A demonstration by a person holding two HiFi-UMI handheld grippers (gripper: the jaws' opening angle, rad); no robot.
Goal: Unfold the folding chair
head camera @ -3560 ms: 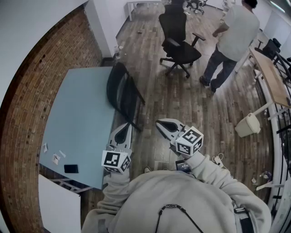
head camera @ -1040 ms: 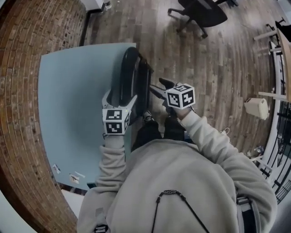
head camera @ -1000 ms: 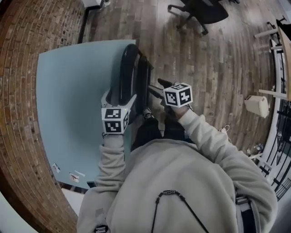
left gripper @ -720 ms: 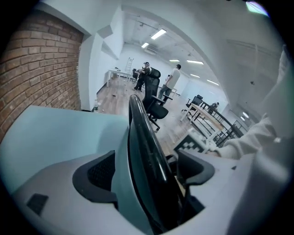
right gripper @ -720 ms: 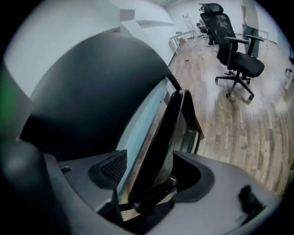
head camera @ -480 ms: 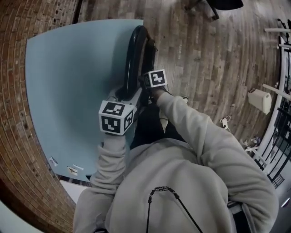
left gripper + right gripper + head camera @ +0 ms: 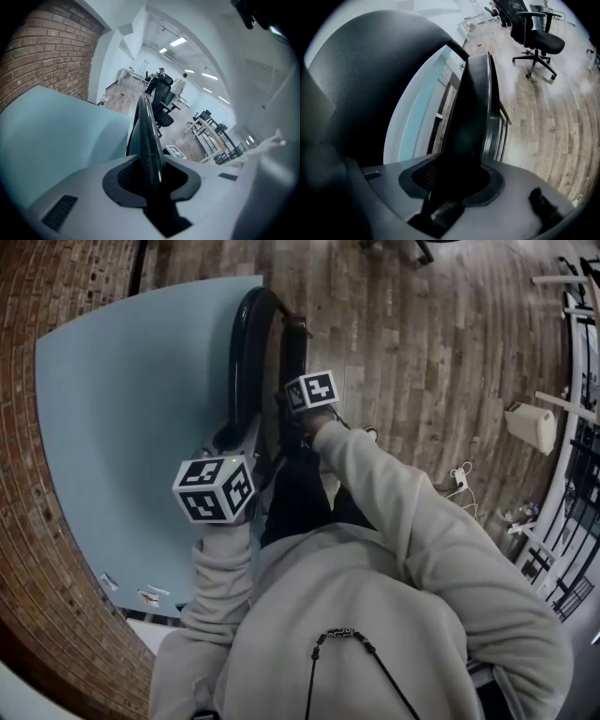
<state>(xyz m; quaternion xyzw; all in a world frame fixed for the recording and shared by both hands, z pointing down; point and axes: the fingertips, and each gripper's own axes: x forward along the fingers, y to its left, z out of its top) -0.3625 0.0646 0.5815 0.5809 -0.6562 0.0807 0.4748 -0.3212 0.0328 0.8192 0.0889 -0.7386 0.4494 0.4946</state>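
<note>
Both hands have dropped onto the folding chair [image 7: 246, 343], which stands folded against the blue surface [image 7: 131, 399] at upper centre: left claw [image 7: 232, 439] closing around the backrest rim [image 7: 146, 131], right claw [image 7: 289, 426] closing around the seat edge [image 7: 471, 122], so the grips look nearly set for pulling apart.

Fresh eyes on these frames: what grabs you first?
The black folding chair, still folded flat, leans against the edge of the pale blue table directly below the person. Both grippers are on it with jaws closing. The left gripper has the thin curved rim nearest the table between its jaws, and the right gripper has the thicker panel beside it. A brick wall fills the left of the head view.
</note>
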